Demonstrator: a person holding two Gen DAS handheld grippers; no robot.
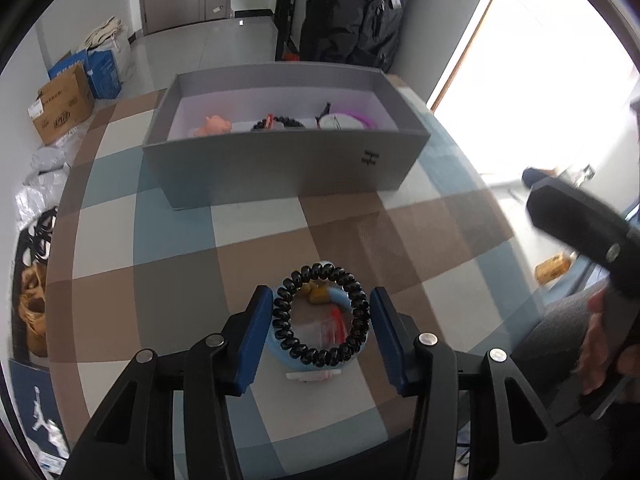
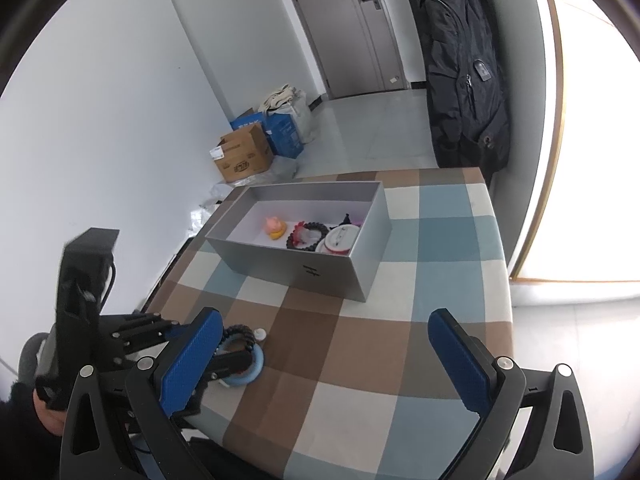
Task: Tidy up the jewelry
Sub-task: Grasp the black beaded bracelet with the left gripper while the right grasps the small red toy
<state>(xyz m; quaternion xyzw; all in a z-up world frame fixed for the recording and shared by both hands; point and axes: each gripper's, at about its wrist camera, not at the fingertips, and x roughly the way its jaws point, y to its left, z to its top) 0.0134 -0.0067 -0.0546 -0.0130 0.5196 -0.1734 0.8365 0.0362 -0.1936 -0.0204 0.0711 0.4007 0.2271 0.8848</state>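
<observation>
black beaded bracelet (image 1: 320, 314) lies flat on the checked tablecloth (image 1: 180, 240), squarely between my left gripper (image 1: 320, 338) fingers, on top of a pale blue ring (image 1: 280, 354) with some small yellow and red bits showing through its middle. being a loop, it has no long axis to line up with; what matters is that its outer rim sits just inside each blue pad, left and right, close but, as far as i can tell, not yet pressed. so my left fingers stand spread about the width of the loop and hold nothing.

my right gripper (image 2: 324, 354) is wide open and empty, off to the side over bare cloth, well apart from the bracelet, so the left is plainly the nearer hand for this pick.

the grey box (image 1: 280, 164) stands farther along the table, straight ahead of the left fingers, already holding a similar dark bracelet, a pink figure and a round white piece. i judge the next move is to close on the loop and carry it forward into that box, taking care that the blue ring underneath may come up with it.
</observation>
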